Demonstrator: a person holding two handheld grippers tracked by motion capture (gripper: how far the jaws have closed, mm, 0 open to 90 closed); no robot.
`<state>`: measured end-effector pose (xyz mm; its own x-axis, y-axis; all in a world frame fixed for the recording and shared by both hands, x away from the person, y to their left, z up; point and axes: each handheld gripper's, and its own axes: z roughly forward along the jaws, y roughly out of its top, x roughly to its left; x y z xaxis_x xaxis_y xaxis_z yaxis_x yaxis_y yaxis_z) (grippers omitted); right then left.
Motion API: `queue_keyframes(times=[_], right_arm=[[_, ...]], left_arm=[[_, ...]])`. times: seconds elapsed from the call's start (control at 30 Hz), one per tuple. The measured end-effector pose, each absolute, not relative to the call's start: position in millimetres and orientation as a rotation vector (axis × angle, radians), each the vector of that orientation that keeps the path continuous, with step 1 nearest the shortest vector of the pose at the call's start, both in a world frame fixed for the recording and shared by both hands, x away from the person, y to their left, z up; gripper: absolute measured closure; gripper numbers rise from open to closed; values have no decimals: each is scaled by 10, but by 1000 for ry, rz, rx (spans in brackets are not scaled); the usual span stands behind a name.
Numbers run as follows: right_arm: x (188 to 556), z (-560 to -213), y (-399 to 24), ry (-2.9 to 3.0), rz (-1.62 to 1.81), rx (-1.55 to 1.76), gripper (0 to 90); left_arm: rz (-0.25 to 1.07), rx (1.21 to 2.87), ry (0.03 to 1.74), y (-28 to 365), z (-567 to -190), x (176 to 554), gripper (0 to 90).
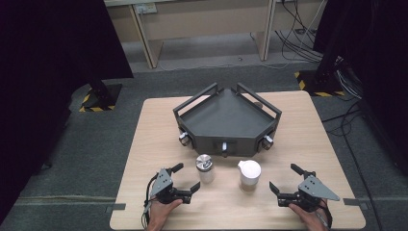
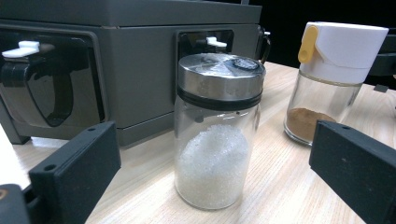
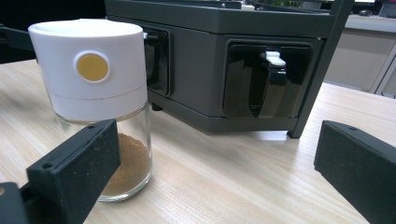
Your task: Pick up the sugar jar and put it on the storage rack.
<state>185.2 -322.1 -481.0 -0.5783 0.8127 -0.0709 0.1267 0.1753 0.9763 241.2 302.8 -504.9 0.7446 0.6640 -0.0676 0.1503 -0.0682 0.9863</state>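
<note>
The salt jar (image 1: 205, 168) stands upright on the counter (image 1: 144, 144), just in front of the left claw (image 1: 185, 178), and the spice jar (image 1: 249, 175) stands beside it, nearer the right claw (image 1: 285, 182); both jars are untouched and well clear of the jaws. Nearest the camera, the person's two hands come in over the near edge of the counter, the left hand (image 1: 161, 211) and the right hand (image 1: 310, 214) each gripping a tool low and roughly level, jaws pointing forward and slightly inward toward the jars. Both claws are released, their jaws spread wide with nothing between the pads. In the left gripper view the salt jar (image 2: 217, 130), glass with a steel lid and white grains filling its lower half, sits centred between the jaws, so that claw looks lined up for a grasp. In the right gripper view the spice jar (image 3: 100, 102), white-capped with a yellow button and brown powder at the bottom, stands off toward the left jaw, so that claw probably needs to shift sideways before closing. This looks like the approach step, before any pickup. The next move calls for easing each claw forward until the glass body lies between the pads, then closing gently below the lid to keep the jar upright. Beyond the jars sits the dark rack (image 1: 226, 120), its tray empty, with small dispensers set in its front faces.
</note>
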Motion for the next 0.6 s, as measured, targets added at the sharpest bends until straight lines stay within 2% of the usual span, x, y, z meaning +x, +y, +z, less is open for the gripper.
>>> queue_keyframes(times=[0.6], right_arm=[[1849,-4817,-3226,1837,1451,900,8]], left_arm=[[476,1611,675,3025,-5054,2412,15]])
